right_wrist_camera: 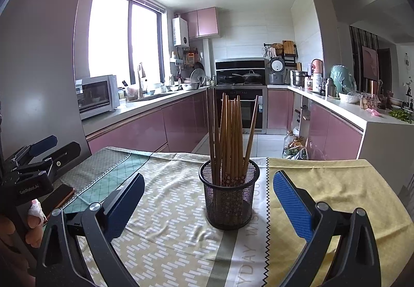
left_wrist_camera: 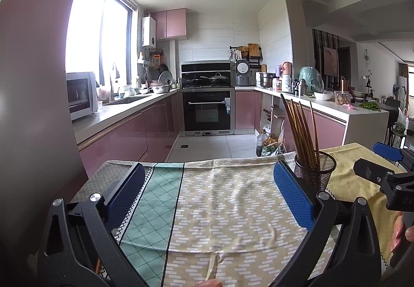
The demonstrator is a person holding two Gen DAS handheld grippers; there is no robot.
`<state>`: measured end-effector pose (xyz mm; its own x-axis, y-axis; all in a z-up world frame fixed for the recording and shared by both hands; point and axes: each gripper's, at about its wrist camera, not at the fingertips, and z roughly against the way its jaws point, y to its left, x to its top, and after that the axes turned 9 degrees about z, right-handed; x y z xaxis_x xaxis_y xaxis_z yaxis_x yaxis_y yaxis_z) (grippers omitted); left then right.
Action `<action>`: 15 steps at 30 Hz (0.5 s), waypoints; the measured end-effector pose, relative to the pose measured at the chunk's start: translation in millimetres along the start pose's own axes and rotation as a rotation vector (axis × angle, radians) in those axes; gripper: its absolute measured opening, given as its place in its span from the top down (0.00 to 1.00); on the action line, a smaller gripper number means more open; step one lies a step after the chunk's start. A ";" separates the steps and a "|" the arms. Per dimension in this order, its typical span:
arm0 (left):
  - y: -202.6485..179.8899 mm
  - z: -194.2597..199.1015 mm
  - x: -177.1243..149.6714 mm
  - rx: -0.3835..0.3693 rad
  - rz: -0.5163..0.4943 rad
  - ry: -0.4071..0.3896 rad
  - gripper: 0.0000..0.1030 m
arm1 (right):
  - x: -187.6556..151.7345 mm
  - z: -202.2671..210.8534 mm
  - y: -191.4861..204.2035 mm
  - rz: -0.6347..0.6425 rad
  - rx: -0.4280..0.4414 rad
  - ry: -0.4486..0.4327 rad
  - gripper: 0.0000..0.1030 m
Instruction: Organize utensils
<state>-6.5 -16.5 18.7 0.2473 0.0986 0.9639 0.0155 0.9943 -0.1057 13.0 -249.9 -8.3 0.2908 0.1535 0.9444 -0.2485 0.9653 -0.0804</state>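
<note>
A black mesh holder [right_wrist_camera: 229, 195] stands upright on the patterned tablecloth [right_wrist_camera: 165, 235], with several wooden chopsticks [right_wrist_camera: 229, 137] standing in it. My right gripper [right_wrist_camera: 208, 191] is open and empty, its blue pads [right_wrist_camera: 293, 205] on either side of the holder, a little in front of it. My left gripper [left_wrist_camera: 208, 184] is open and empty over the cloth [left_wrist_camera: 227, 209], to the left of the holder [left_wrist_camera: 314, 170] and its chopsticks [left_wrist_camera: 301, 129]. The tip of one more chopstick [left_wrist_camera: 211, 270] shows at the bottom edge of the left wrist view.
The table's far edge drops to the kitchen floor [left_wrist_camera: 207, 142]. Pink cabinets and a counter [right_wrist_camera: 145, 111] run along the left, an oven [left_wrist_camera: 207, 113] at the back, a white counter [right_wrist_camera: 349, 111] at the right. A dark phone [right_wrist_camera: 58, 196] lies at the table's left.
</note>
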 end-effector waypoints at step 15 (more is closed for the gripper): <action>-1.3 2.0 -1.8 0.000 -0.001 -0.004 0.05 | 0.3 -1.2 -1.3 -0.005 0.002 0.001 0.06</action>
<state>-9.0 -18.0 17.6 0.2435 0.0978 0.9650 0.0161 0.9944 -0.1049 14.6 -250.8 -8.3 0.2926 0.1487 0.9446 -0.2490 0.9656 -0.0749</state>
